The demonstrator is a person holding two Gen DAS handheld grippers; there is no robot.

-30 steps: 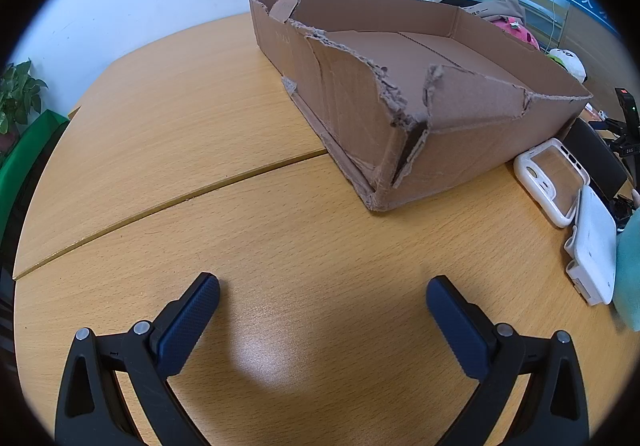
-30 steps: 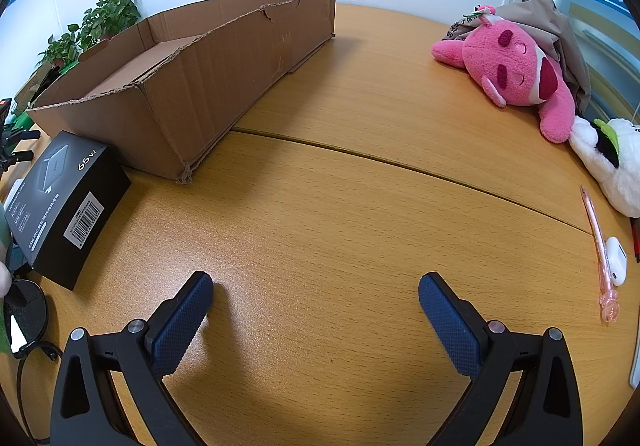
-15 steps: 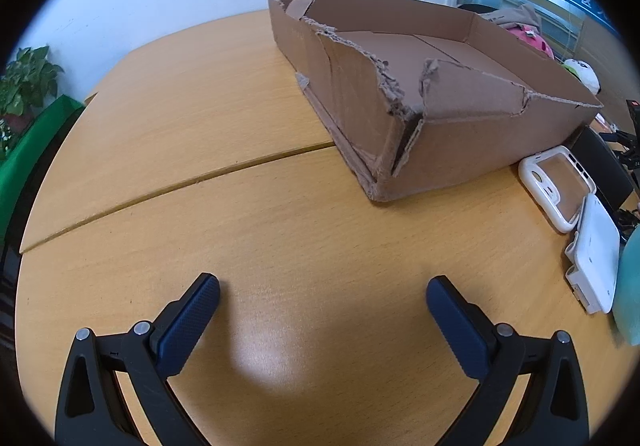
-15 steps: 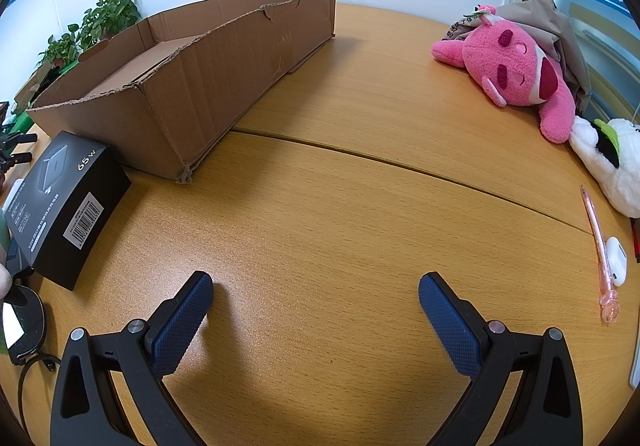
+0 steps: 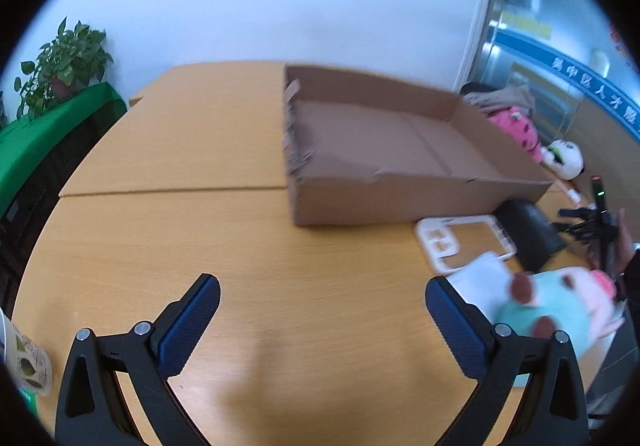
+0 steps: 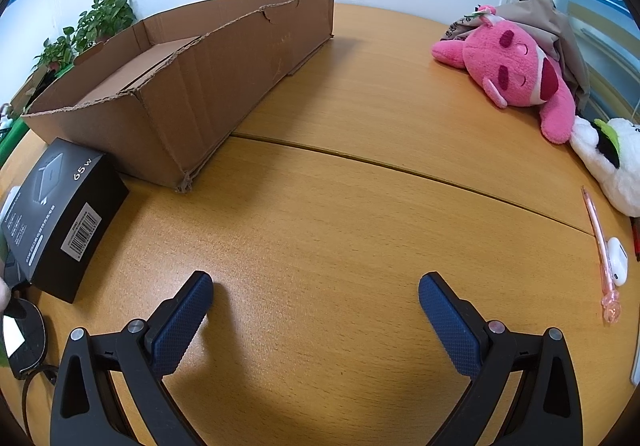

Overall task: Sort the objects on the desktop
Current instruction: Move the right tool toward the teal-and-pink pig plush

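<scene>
Left tongs: I held them spread apart, empty, above the table.
Right tongs: also apart, gripping nothing.
Box: ahead of my left tongs, open.
Teal plush: just beside my left tongs' right finger.
Pink plush: far right.

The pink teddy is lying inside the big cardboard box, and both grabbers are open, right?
Not quite. The pink plush lies on the table, apart from the cardboard box, as the right wrist view shows. Both the left gripper and right gripper are open.
</scene>
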